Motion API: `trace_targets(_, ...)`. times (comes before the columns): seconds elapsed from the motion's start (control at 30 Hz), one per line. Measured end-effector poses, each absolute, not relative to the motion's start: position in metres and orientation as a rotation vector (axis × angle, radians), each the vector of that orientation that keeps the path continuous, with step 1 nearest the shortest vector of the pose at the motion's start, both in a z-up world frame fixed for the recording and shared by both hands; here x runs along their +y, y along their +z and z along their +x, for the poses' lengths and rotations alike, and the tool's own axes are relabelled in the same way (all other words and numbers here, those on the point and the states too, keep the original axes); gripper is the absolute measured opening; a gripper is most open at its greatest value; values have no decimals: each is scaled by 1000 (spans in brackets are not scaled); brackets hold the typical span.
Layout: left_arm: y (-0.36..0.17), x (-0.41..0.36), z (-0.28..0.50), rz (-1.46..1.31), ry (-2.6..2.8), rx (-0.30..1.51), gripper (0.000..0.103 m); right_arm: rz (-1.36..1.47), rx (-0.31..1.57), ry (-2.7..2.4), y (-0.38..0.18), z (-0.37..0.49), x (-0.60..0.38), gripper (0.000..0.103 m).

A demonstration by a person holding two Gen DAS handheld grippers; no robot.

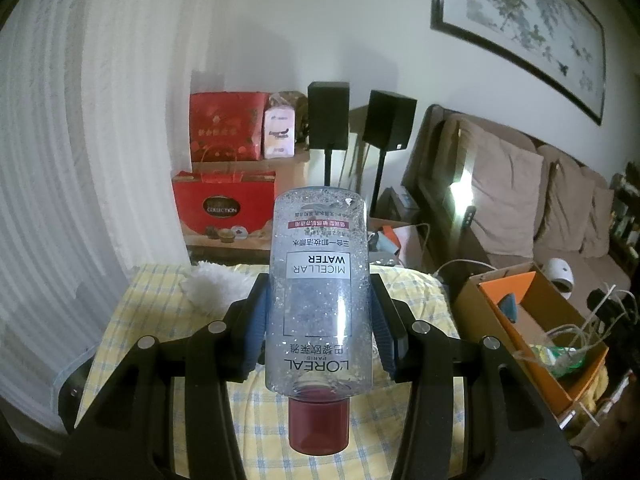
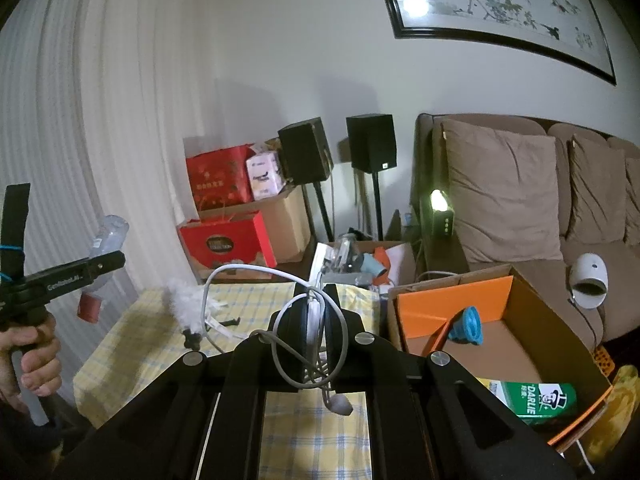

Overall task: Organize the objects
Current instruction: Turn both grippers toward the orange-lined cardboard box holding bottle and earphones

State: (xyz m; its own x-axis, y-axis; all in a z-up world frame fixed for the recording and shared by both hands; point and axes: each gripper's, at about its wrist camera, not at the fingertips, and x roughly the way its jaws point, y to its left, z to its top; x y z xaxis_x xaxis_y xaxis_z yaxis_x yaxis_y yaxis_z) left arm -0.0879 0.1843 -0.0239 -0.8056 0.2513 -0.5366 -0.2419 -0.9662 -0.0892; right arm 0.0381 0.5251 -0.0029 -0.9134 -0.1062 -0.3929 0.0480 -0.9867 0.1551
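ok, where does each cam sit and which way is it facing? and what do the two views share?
Left wrist: on the left gripper, looking along its jaws, shut on an upside-down micellar water bottle, over the checked tablecloth.
Right wrist: on the right gripper, jaws shut on a white cable; left gripper and hand at frame left.
Shared: bottle, cardboard box, tablecloth.

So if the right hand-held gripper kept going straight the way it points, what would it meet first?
Probably the clutter beyond the checked table's far edge; the right hand-held gripper holds a white cable. Depth is unclear.
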Motion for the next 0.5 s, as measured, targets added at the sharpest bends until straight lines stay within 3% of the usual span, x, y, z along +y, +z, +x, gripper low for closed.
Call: trace_targets(0.5,-36,231,-101,-867,2660,-5,44,655,-290,-3035,-4,38,557,6)
